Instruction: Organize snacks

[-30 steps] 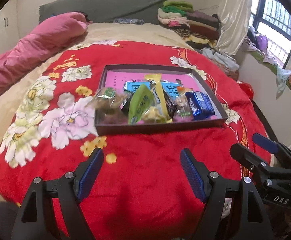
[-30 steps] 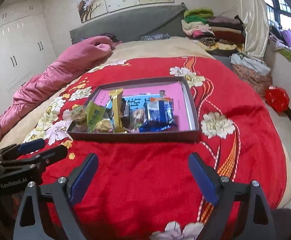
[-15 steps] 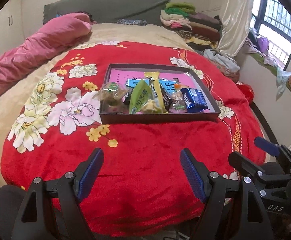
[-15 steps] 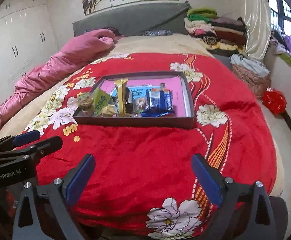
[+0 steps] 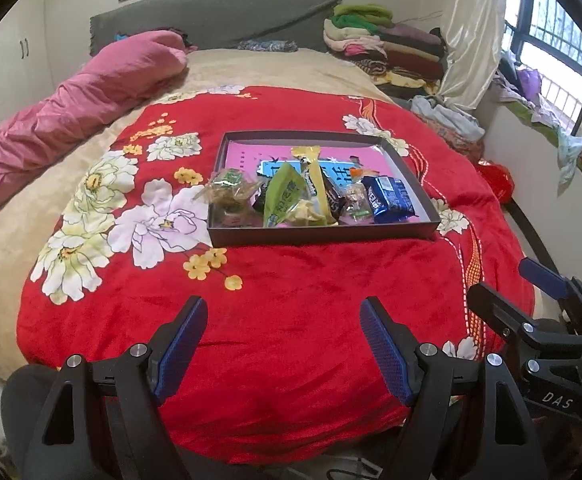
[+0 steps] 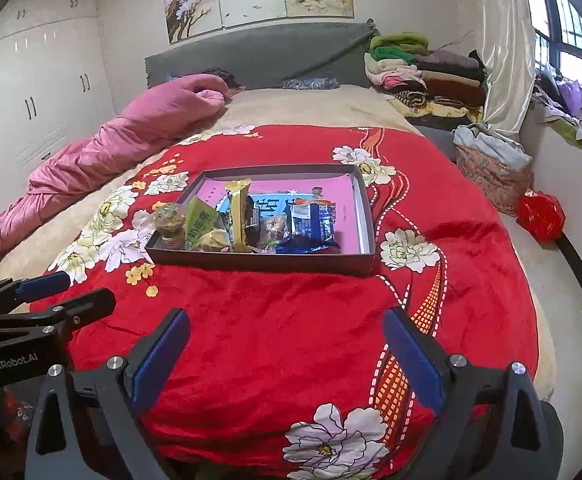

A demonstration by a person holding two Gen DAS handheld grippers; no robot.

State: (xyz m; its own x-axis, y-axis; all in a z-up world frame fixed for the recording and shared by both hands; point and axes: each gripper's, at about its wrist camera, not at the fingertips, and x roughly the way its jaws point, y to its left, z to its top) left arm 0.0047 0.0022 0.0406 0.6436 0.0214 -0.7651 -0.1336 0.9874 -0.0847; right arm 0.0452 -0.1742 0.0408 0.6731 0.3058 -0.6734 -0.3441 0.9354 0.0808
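1. Left gripper (image 5: 283, 344) and right gripper (image 6: 287, 344) both backed away from the bed over the last second, jaws spread and empty.
2. Snacks (image 5: 311, 200) sat bunched in the box (image 5: 323, 236) on the red blanket (image 5: 291, 280) (task likely finished).

Daylit from the window (image 5: 559, 52) at upper right, glare washing out its panes. Evenly bright, soft shadows, colours saturated. Strong fisheye bending and dark vignette at corners. Sharp centrally, slightly soft toward edges.
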